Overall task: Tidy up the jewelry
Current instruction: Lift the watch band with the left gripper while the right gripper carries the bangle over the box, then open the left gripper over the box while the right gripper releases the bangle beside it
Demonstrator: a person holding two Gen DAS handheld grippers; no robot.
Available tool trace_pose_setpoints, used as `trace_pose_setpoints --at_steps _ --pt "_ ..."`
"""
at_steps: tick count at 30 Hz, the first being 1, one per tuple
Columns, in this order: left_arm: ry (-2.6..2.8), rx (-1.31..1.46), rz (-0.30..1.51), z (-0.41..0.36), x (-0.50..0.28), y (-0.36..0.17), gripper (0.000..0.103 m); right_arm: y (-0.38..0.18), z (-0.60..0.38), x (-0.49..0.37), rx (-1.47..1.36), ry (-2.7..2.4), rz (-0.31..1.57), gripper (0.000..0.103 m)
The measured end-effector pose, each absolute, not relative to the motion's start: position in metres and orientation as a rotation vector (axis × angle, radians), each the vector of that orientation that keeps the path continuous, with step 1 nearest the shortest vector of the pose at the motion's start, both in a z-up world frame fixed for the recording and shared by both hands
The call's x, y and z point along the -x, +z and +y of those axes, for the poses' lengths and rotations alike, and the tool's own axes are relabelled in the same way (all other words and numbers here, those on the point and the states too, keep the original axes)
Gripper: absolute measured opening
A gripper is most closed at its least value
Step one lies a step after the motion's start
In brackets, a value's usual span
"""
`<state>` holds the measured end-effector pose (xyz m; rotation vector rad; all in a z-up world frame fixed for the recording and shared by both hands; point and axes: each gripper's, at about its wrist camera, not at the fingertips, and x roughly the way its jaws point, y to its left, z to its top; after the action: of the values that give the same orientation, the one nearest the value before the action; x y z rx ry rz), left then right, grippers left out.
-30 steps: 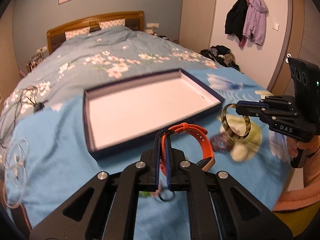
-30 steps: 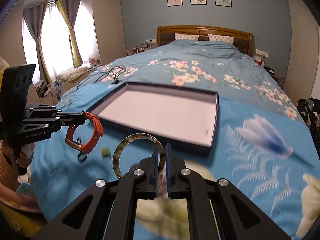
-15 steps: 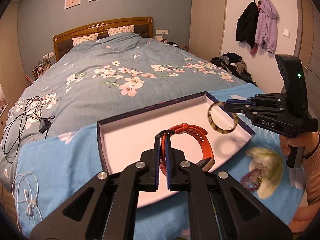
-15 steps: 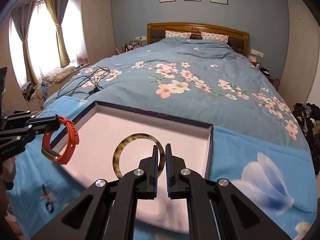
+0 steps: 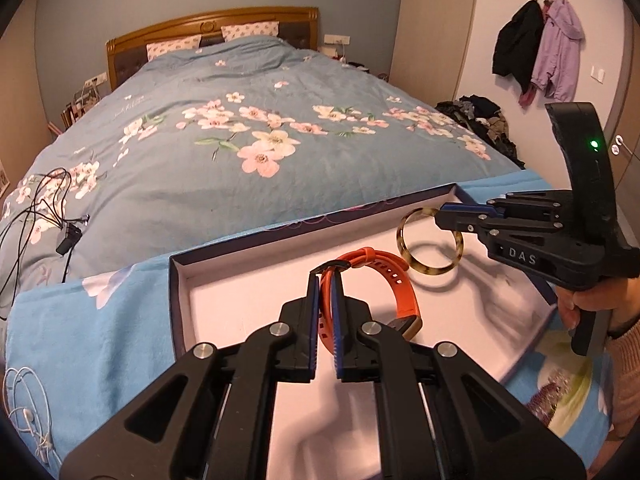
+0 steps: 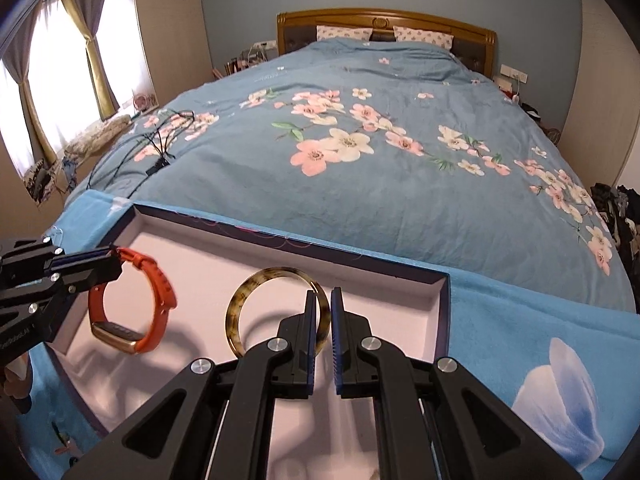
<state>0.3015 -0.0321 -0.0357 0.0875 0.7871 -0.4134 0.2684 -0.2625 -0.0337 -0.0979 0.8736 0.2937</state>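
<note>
2 hand-held grippers hang over the shallow box [image 5: 256, 304] on the bed, each clamped on 1 piece of jewelry. Nearest in the left wrist view, the left gripper [image 5: 325, 280] has its jaws drawn narrow on the strap of the orange watch [image 5: 394, 280]; the strap's lower run is hidden between the blue pads, and its gold-toned case shows just past the right finger. In the right wrist view the right gripper [image 6: 321, 300] is likewise pinched narrow on the rim of the tortoiseshell bangle [image 6: 256, 284], whose near arc is covered by the finger. Both pieces hang above the box's pale floor, casting shadows; whether either touches it I cannot tell. The box's near edge is cut off behind the gripper arms. At the right edge of the left view, a hand [image 5: 588, 304] grips the other tool's handle, only partly in frame. Beyond lie the blue blanket [image 6: 520, 320], the floral duvet [image 6: 360, 168], tangled cables [image 5: 44, 216] and the wooden headboard [image 6: 384, 20].
</note>
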Motion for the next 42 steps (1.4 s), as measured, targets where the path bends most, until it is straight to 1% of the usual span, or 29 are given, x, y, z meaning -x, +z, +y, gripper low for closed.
trace_pose_setpoints --at_steps 9,15,18,19,20,21,22,24,26,27,28,29,30,32,34,40,42 --pt "-0.373 -0.102 0.851 -0.038 -0.346 -0.054 0.006 -0.038 -0.255 -0.282 0.113 0.281 0.914 0.006" --pt "-0.351 -0.11 0.903 -0.041 -0.358 -0.061 0.007 -0.042 -0.254 -0.288 0.11 0.259 0.933 0.006" --pt "-0.356 -0.091 0.928 -0.04 -0.363 -0.064 0.008 -0.04 -0.254 -0.288 0.099 0.255 0.926 0.007" --pt "-0.354 -0.082 0.927 -0.039 -0.365 -0.064 0.01 -0.039 -0.255 -0.286 0.094 0.254 0.918 0.008" --pt "-0.353 -0.074 0.919 -0.037 -0.363 -0.063 0.011 -0.036 -0.257 -0.284 0.088 0.254 0.909 0.011" --pt "-0.348 -0.068 0.91 -0.035 -0.362 -0.062 0.019 -0.034 -0.258 -0.282 0.082 0.258 0.901 0.018" --pt "-0.336 -0.063 0.897 -0.033 -0.359 -0.06 0.026 -0.031 -0.26 -0.277 0.074 0.26 0.887 0.028" --pt "-0.316 -0.07 0.86 -0.03 -0.349 -0.055 0.027 -0.023 -0.264 -0.268 0.064 0.26 0.854 0.039" --pt "-0.304 -0.081 0.812 -0.028 -0.335 -0.047 0.034 -0.013 -0.269 -0.254 0.047 0.282 0.815 0.041" --pt "-0.295 -0.085 0.789 -0.026 -0.328 -0.043 0.04 -0.008 -0.271 -0.246 0.043 0.287 0.796 0.046" --pt "-0.285 -0.093 0.758 -0.024 -0.317 -0.039 0.043 -0.004 -0.272 -0.238 0.039 0.293 0.779 0.049" --pt "-0.29 -0.101 0.73 -0.022 -0.307 -0.034 0.045 0.0 -0.274 -0.23 0.033 0.305 0.761 0.049" --pt "-0.297 -0.1 0.714 -0.02 -0.298 -0.031 0.05 0.004 -0.276 -0.221 0.033 0.316 0.749 0.052" --pt "-0.301 -0.093 0.675 -0.015 -0.277 -0.023 0.053 0.01 -0.277 -0.207 0.049 0.314 0.725 0.054" --pt "-0.308 -0.088 0.641 -0.01 -0.256 -0.017 0.061 0.014 -0.275 -0.191 0.084 0.314 0.706 0.058" --pt "-0.287 -0.066 0.565 0.004 -0.198 -0.012 0.07 0.014 -0.257 -0.154 0.205 0.285 0.659 0.065" --pt "-0.281 -0.062 0.561 0.005 -0.185 -0.012 0.071 0.012 -0.25 -0.143 0.241 0.284 0.648 0.066"
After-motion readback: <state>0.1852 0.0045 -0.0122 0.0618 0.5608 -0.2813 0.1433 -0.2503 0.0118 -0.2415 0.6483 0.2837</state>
